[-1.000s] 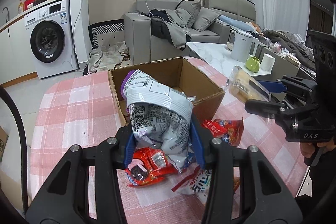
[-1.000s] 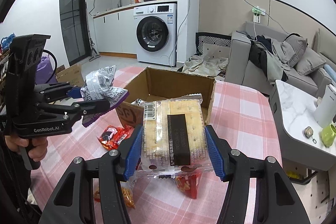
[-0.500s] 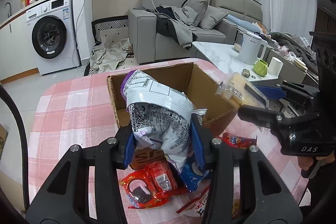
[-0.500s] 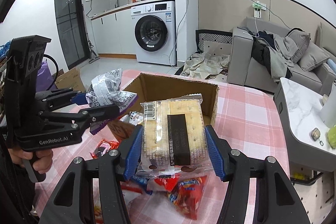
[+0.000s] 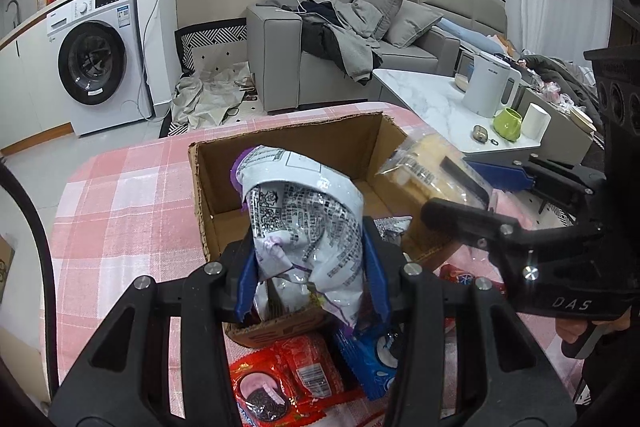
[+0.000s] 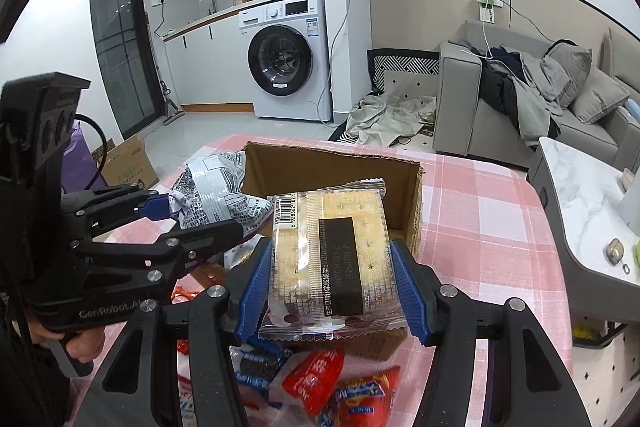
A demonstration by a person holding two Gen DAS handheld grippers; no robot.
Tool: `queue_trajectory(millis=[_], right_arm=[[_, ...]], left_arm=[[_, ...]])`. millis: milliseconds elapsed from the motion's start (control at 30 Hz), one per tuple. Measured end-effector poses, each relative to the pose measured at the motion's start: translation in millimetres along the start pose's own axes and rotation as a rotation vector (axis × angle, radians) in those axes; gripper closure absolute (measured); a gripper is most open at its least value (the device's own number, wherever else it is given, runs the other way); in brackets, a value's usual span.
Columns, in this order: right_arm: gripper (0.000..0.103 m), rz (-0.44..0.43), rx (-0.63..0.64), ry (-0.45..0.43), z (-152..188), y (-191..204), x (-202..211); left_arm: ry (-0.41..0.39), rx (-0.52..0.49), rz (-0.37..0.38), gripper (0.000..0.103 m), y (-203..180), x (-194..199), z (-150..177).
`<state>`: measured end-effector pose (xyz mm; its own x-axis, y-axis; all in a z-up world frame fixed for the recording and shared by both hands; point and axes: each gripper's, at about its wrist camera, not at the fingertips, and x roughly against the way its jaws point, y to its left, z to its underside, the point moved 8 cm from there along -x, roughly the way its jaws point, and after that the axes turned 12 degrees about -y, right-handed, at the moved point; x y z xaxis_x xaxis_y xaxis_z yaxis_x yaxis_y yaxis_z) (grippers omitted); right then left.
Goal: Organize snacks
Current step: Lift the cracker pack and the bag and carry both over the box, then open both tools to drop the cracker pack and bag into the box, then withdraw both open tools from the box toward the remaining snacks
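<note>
My left gripper is shut on a crumpled white and purple snack bag, held over the near part of an open cardboard box. My right gripper is shut on a clear pack of yellow crackers, held over the box's near right rim. In the left wrist view the cracker pack and right gripper hang over the box's right side. In the right wrist view the left gripper and its bag are at the box's left.
The box sits on a table with a pink checked cloth. Loose snacks lie near me: a red cookie pack, a blue cookie pack, red packets. A marble side table stands to the right.
Both grippers have moved forward with their snacks, from in front of the box to over its near side. The loose snacks on the cloth now lie closer below me.
</note>
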<state>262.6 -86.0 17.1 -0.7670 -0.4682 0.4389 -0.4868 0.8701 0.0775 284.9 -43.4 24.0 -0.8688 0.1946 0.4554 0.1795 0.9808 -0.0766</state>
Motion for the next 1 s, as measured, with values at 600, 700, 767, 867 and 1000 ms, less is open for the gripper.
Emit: queue_trajectory(millis=[600,700,767,867,1000], right_arm=[[0.036,0.010,-0.036,-0.007,1.0,-19.6,-20.7],[0.023,0.025,-0.040,-0.042,-2.3,-21.7,-8.3],[0.010,0.031,-0.059,-0.060,-4.5,-25.8,2.0],[0.001,0.019,-0.090,-0.070,-2.5,-29.8,18.1],[0.000,0.015,-0.084,-0.070,7.6,-29.2,41.0]], left_arm=[[0.030,0.010,-0.009,0.061,-2.4,-39.8,9.0],[0.024,0.012,0.009,0.045,-4.7,-31.3,9.1],[0.005,0.008,0.001,0.021,-4.6,-21.7,8.4],[-0.006,0.009,-0.012,0.010,-4.2,-6.4,11.8],[-0.020,0.024,-0.015,0.001,-1.5,17.0,23.1]])
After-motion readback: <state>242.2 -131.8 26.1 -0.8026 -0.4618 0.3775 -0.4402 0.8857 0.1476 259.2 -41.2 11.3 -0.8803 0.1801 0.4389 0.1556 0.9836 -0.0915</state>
